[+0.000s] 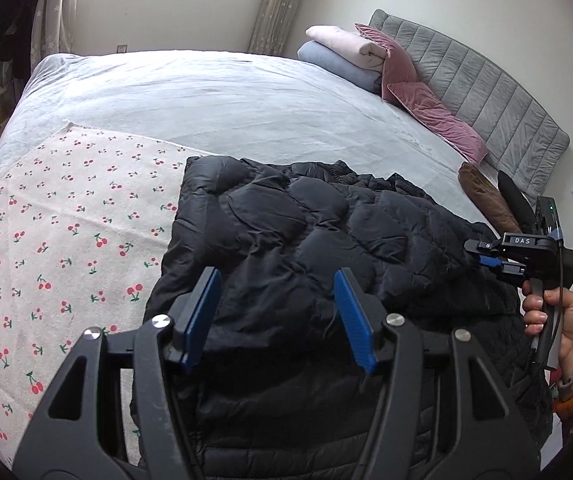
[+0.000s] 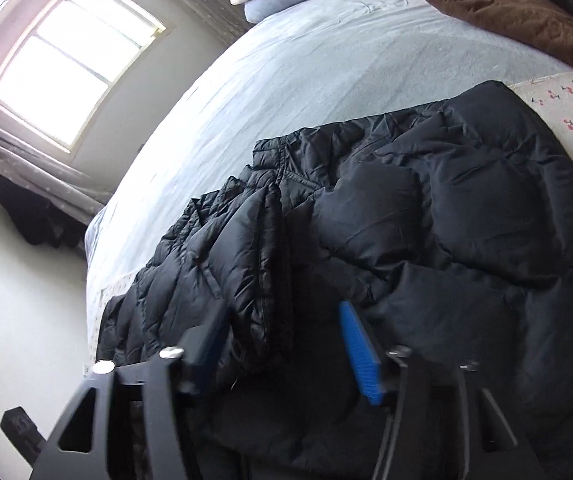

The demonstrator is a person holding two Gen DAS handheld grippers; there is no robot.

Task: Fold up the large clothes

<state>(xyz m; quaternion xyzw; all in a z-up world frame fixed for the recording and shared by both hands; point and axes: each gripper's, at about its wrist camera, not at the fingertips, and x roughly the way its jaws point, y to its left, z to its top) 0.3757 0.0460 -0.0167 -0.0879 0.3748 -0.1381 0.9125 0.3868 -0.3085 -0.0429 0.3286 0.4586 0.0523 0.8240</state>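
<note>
A black quilted down jacket (image 1: 310,248) lies partly folded on the bed, over a cherry-print sheet (image 1: 66,240). My left gripper (image 1: 278,316) is open and empty, hovering just above the jacket's near part. My right gripper (image 1: 490,256) shows at the right edge of the left wrist view, held in a hand over the jacket's right side. In the right wrist view the right gripper (image 2: 286,344) is open with blue pads apart, empty, close above the jacket (image 2: 426,240).
The bed has a pale blue cover (image 1: 226,96). Folded blankets (image 1: 342,52), pink cushions (image 1: 426,108) and a brown cushion (image 1: 486,196) lie along the grey headboard (image 1: 494,92). A window (image 2: 70,56) and curtains are beyond the bed.
</note>
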